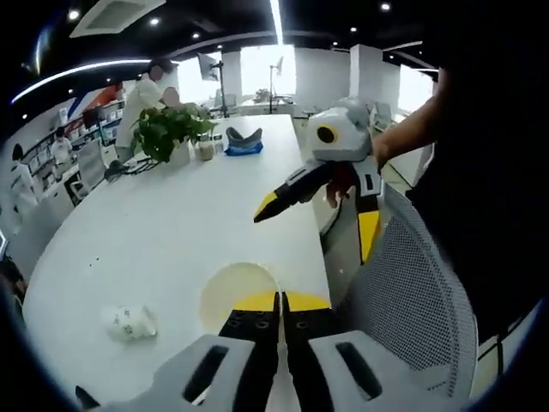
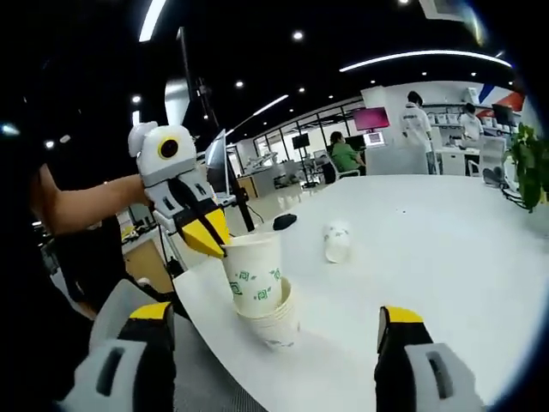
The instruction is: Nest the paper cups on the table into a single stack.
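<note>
Left gripper (image 1: 280, 330) jaws pinch rim of top cup (image 2: 255, 273), seated in stack (image 2: 268, 322) at desk (image 2: 446, 249) edge. Right gripper (image 2: 274, 343) jaws wide, empty. Loose cup (image 2: 336, 243) lies tipped beyond stack. Thin paper, light, crushable: gentle rim pinch.

Legible text: 0 items; paper cups (image 2: 257, 283) carry green printed marks, too small to read; lying cup (image 2: 336, 243) likewise; distant wall signage (image 1: 90, 103) blurred, unreadable.
</note>
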